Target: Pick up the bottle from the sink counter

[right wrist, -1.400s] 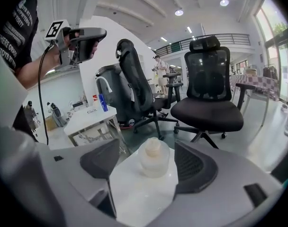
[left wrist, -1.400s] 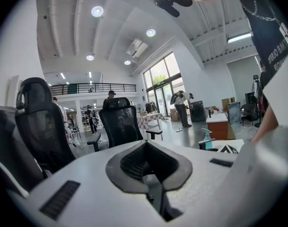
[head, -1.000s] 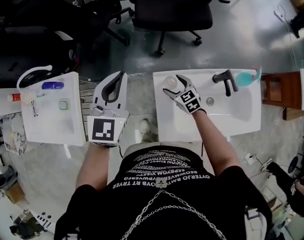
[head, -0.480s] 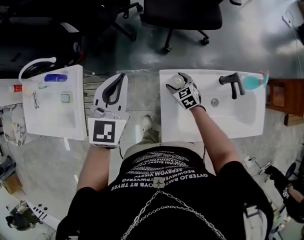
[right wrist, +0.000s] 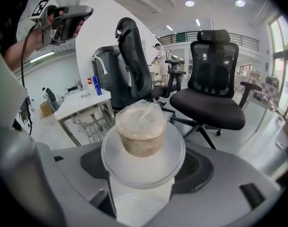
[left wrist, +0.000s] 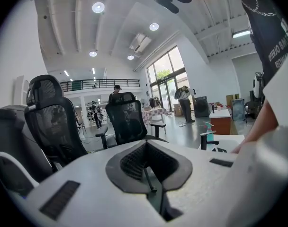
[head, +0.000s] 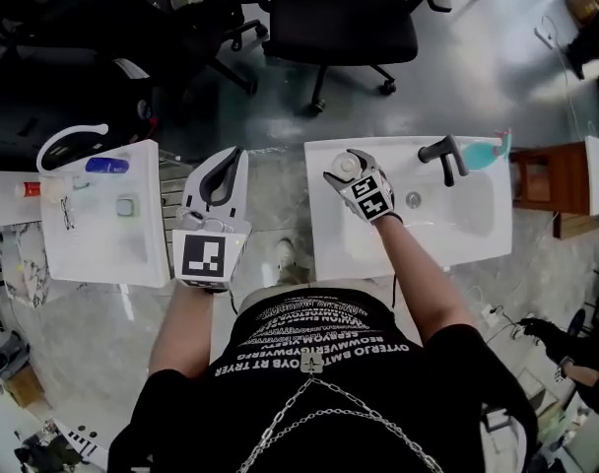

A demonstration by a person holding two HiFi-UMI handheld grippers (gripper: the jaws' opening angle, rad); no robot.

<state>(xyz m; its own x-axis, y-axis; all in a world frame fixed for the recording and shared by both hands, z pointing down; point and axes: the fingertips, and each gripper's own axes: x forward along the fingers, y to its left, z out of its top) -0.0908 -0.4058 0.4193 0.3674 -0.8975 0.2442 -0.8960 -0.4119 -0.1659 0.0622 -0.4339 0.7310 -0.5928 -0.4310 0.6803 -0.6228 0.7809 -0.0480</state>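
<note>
Below, sink counter (head: 329,244): white rectangular basin top under the right gripper (head: 345,168); the left gripper (head: 238,154) hangs well off its left edge.
Office chair (head: 339,13): black swivel chair on the grey floor, beyond both grippers.
Left gripper: white, jaws clenched together on nothing.
Right gripper: white, jaws spread wide and just been closing, one each side of the bottle (right wrist: 140,126), pads not pressing on it.
Faucet (head: 440,156): black bent tap, right of the right gripper, apart from it.
Bottle: white round plastic, broad collar, brownish film-wrapped top; upright at the counter's far left corner, between the right gripper's jaws.
</note>
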